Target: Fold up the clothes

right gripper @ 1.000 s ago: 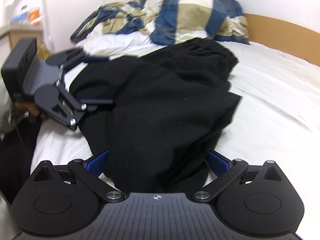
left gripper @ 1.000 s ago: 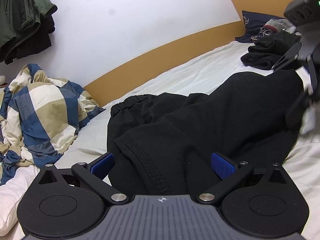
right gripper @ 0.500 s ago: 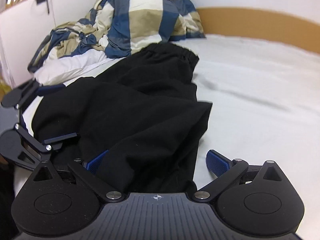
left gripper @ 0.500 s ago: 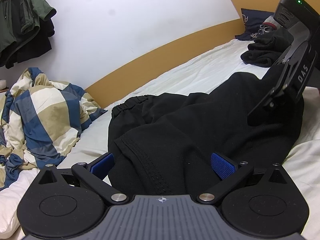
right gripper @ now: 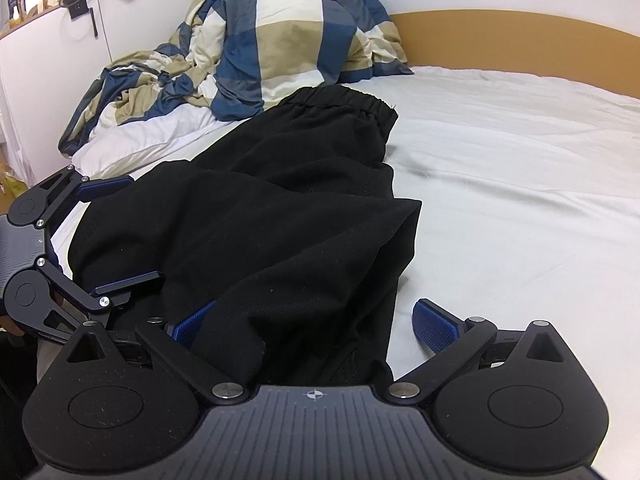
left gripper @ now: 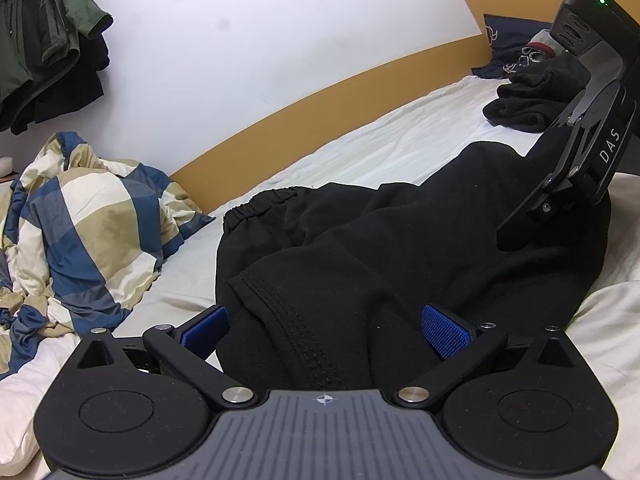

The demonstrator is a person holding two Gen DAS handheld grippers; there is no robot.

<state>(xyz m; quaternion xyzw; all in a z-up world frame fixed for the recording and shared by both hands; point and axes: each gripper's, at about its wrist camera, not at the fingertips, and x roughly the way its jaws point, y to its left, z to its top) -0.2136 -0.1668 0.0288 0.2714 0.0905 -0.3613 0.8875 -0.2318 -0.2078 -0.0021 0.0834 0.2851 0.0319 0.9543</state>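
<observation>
Black trousers (right gripper: 288, 216) lie bunched on the white bed sheet (right gripper: 520, 184), elastic waistband (right gripper: 344, 98) at the far end next to the checked duvet (right gripper: 280, 32), leg ends pulled toward both tools. Left gripper (left gripper: 324, 322): jaws wide, blue pads either side of a hemmed fold, cloth between them but not pinched. Right gripper (right gripper: 316, 320): also spread wide, fabric heaped against its left pad, right pad bare over the sheet. Nothing gripped on either side. Further out: another dark clothes pile (left gripper: 532, 100) near the headboard (left gripper: 320, 92), green jacket (left gripper: 52, 20) hanging on the wall. Risk: closing now may grab several layers at once, since the fold is thick and lumpy, so the fold comes out crooked. Right side could catch the sheet too, or the loose edge could slip out.
</observation>
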